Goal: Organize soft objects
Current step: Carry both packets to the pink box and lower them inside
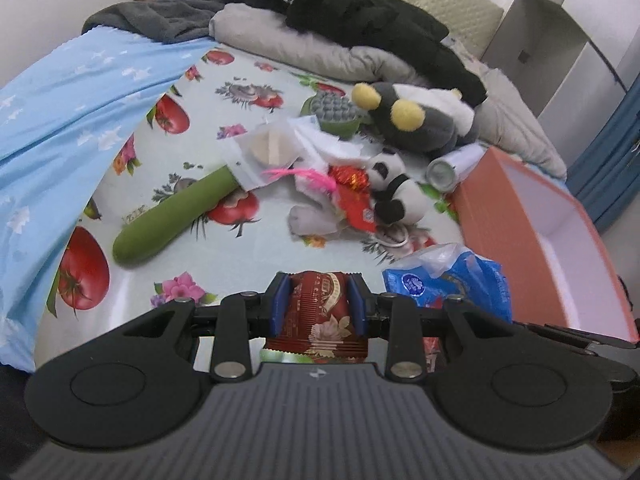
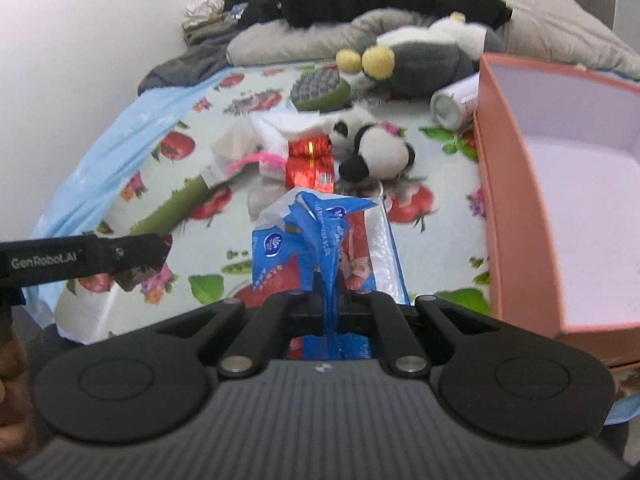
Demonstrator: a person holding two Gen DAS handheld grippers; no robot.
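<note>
We held dark red snack packet [image 1: 320, 312] clamped in left gripper [image 1: 319, 300]; right gripper [image 2: 329, 296] pinched blue plastic bag [image 2: 320, 236], jaws nearly closed, beside pink box [image 2: 560, 184].

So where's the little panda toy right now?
The panda lies mid-bed in both views, beside the red packet, in front of the grey plush, left of the pink box.
</note>
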